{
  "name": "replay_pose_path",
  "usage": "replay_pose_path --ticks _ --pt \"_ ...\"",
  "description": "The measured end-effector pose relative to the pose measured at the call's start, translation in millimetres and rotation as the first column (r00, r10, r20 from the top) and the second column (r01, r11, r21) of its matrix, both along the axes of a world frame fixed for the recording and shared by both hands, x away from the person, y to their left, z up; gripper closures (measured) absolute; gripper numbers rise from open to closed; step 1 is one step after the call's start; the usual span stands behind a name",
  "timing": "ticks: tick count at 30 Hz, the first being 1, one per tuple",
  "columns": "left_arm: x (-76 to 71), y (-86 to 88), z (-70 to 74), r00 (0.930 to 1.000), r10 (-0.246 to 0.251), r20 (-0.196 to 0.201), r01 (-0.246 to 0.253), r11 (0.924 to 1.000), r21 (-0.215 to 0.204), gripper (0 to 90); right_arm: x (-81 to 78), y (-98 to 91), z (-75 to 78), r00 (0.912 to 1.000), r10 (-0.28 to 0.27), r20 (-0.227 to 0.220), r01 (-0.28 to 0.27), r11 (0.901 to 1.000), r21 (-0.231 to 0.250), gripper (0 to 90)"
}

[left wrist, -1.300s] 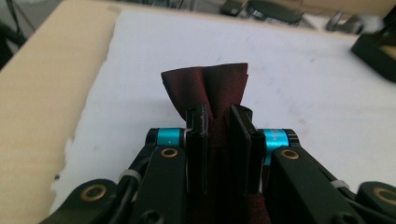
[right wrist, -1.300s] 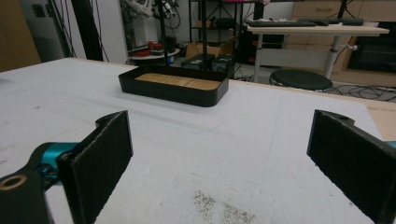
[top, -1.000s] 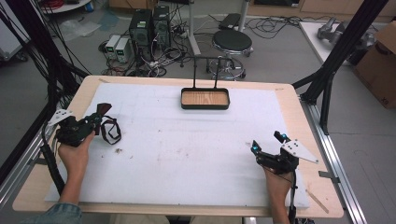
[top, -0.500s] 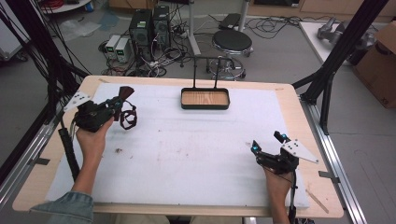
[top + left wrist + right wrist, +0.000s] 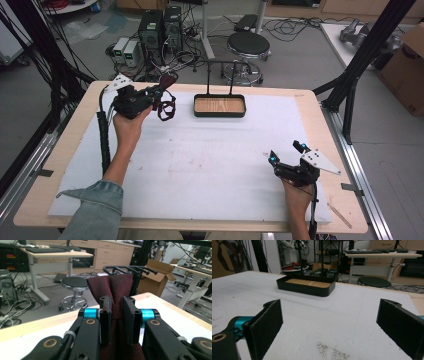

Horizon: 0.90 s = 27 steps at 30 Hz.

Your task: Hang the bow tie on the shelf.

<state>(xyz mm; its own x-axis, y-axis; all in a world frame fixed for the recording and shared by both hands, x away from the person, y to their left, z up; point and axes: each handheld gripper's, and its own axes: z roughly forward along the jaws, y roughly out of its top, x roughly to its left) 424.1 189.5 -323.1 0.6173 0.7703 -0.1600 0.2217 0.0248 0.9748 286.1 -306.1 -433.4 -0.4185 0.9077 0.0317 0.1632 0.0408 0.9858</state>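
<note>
My left tongs are clamped on the dark red tie and have carried it up and across toward the rack behind the tray; its loop dangles just beyond them. Right tongs rest apart on the bench. Hanging looks next

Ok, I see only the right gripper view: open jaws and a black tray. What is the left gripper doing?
Observer: The left gripper is shut on a dark red tie, held above the table.
Operator: Where is it from the tray?
Observer: Left of the tray, apart from it; a dark strap loop hangs below the jaws.
Operator: What stands above the tray?
Observer: A black rack with several bare prongs.
</note>
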Motion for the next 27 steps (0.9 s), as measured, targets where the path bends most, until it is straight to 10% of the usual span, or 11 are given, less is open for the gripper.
replay_pose_path --ticks 27 --pt "61.1 -70.6 23.2 0.9973 -0.073 0.003 0.073 0.9973 0.013 76.9 0.1 0.6 -0.1 0.9998 0.019 -0.004 -0.019 0.9996 0.021 5.7"
